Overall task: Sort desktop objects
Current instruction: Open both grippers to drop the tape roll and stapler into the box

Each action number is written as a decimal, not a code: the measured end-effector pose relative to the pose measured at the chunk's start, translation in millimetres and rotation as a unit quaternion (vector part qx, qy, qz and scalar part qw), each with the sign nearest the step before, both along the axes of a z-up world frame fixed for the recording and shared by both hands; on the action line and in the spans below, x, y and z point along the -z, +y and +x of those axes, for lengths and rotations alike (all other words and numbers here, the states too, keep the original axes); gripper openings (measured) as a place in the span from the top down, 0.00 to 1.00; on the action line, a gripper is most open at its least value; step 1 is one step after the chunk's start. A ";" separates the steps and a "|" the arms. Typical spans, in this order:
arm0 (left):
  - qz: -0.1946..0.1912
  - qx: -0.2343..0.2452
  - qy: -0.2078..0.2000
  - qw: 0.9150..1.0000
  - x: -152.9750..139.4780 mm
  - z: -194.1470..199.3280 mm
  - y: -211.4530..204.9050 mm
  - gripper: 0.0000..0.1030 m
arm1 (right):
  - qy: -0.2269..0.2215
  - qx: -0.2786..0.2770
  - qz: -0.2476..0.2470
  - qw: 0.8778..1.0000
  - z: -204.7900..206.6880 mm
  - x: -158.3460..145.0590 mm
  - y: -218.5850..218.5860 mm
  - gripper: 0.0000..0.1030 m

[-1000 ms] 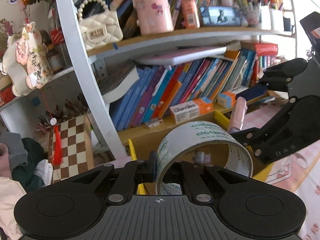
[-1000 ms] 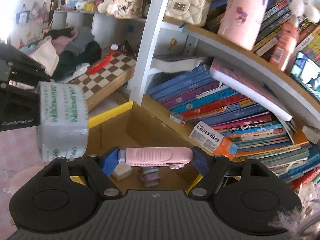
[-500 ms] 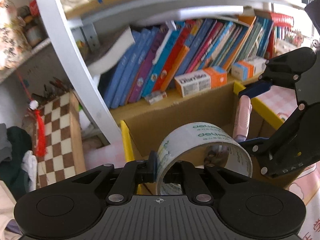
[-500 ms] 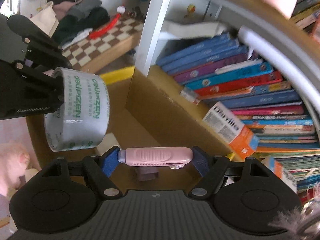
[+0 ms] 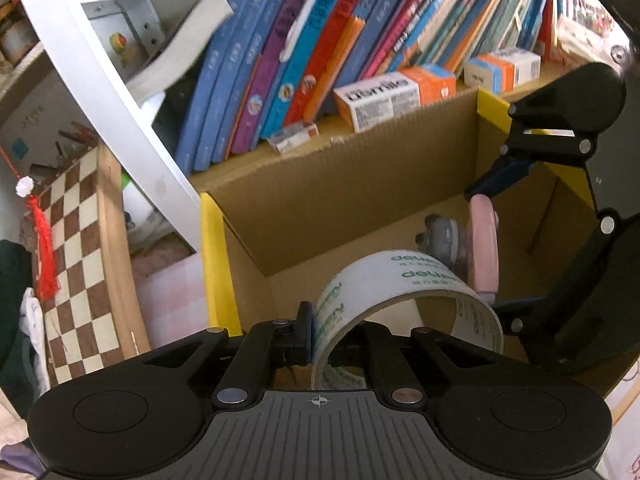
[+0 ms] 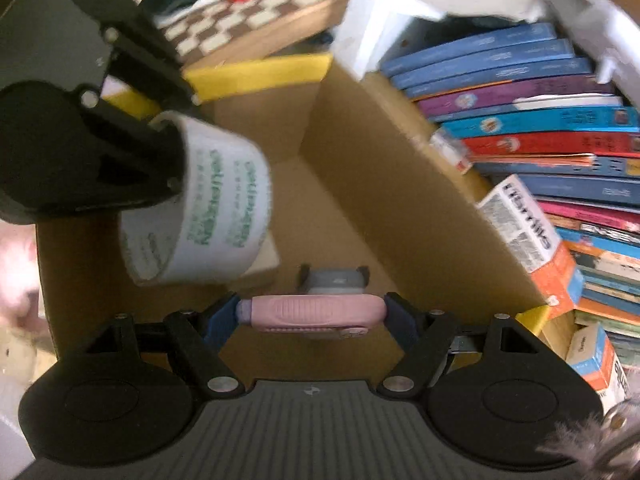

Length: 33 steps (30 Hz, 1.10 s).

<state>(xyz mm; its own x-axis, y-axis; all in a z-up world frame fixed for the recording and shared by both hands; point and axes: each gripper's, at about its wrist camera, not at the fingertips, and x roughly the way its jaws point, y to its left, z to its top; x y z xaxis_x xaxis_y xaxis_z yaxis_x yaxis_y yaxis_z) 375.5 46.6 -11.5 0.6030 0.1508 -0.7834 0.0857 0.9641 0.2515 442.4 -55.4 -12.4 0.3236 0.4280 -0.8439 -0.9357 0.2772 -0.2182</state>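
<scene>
Overlooking cardboard box point(image 5: 360, 184), bookshelf point(image 5: 112, 92)

My way down into the cardboard box point(image 5: 352, 184) is open at its middle floor. A grey gadget point(image 6: 334, 280) and a pale block point(image 6: 266, 258) sit on the bottom, its tall back wall and the bookshelf's white post point(image 5: 108, 92) crowd the far side.

tape roll point(image 5: 404, 300): white, green print, over box | pink cutter point(image 6: 312, 312): level, above box floor
</scene>
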 end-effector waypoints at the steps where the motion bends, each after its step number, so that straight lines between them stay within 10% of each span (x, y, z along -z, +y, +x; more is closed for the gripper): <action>1: 0.000 0.002 0.004 1.000 1.3 0.9 -0.5 0.93 | 0.001 -0.005 -0.008 1.000 -0.7 1.3 2.0 0.26; 21: 0.006 0.017 0.031 0.999 15.4 7.5 -6.4 0.84 | -0.006 -0.014 -0.034 0.999 -6.9 7.5 9.2 0.25; 26: 0.016 0.037 0.033 0.999 15.9 5.6 -16.1 0.64 | -0.002 0.003 -0.020 1.000 -4.7 3.7 6.8 0.19; 30: 0.026 0.043 0.012 0.999 7.7 -0.5 -20.9 0.30 | -0.009 0.012 -0.016 1.000 -6.0 -2.4 2.0 0.18; 33: 0.022 0.038 0.000 0.999 -2.1 -4.0 -18.3 0.28 | -0.011 0.022 -0.007 1.000 -9.0 -10.8 -4.9 0.18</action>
